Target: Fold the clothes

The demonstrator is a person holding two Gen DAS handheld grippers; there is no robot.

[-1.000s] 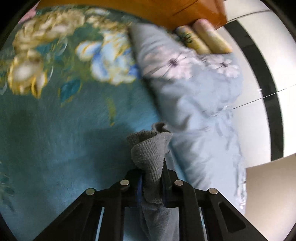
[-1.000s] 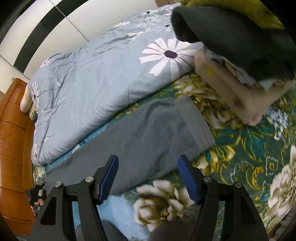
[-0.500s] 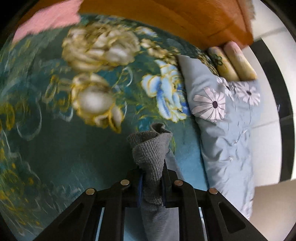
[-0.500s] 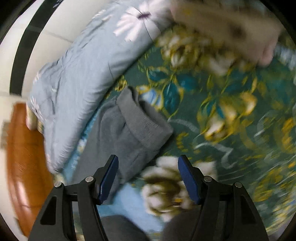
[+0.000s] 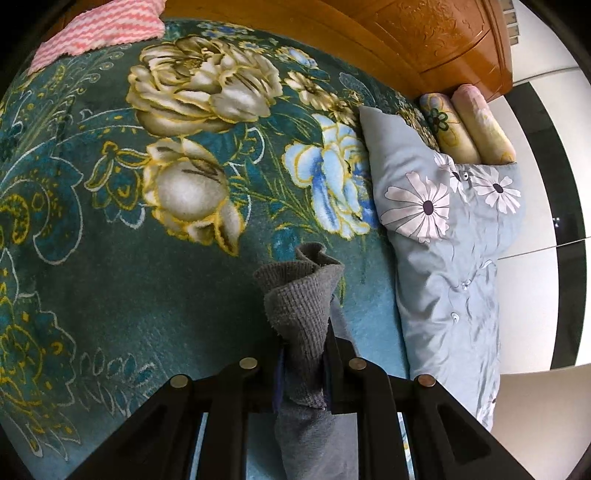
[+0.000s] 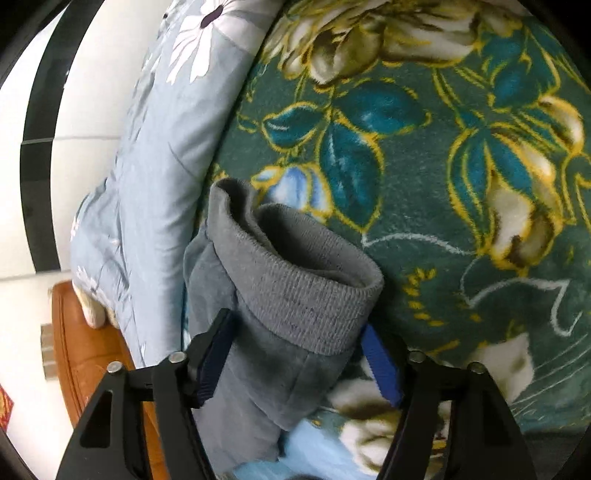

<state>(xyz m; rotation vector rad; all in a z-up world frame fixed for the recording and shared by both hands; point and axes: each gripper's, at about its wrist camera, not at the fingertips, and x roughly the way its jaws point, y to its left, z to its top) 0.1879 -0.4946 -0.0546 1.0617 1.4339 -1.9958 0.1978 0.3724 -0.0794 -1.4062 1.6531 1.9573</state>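
Note:
A grey knit garment lies on a teal floral blanket (image 5: pixel 110 277). My left gripper (image 5: pixel 303 369) is shut on one ribbed end of the grey garment (image 5: pixel 299 306), which sticks up bunched between the jaws. In the right wrist view my right gripper (image 6: pixel 295 354) is open, its blue-padded fingers (image 6: pixel 214 358) on either side of the garment's other ribbed cuff (image 6: pixel 295 288). The cuff sits between the jaws, and they are not closed on it. The blanket (image 6: pixel 461 184) fills the right side of that view.
A light blue daisy-print duvet (image 5: pixel 443 258) lies folded along the blanket's right edge, also in the right wrist view (image 6: pixel 166 147). Two rolled pillows (image 5: pixel 469 125) sit by the wooden headboard (image 5: pixel 424 40). A pink zigzag cloth (image 5: pixel 99 29) lies far left.
My left gripper swung left over the blanket, still holding the garment end. My right gripper came down onto the garment's cuff, which now sits between its open jaws. The person's hand left the right view.

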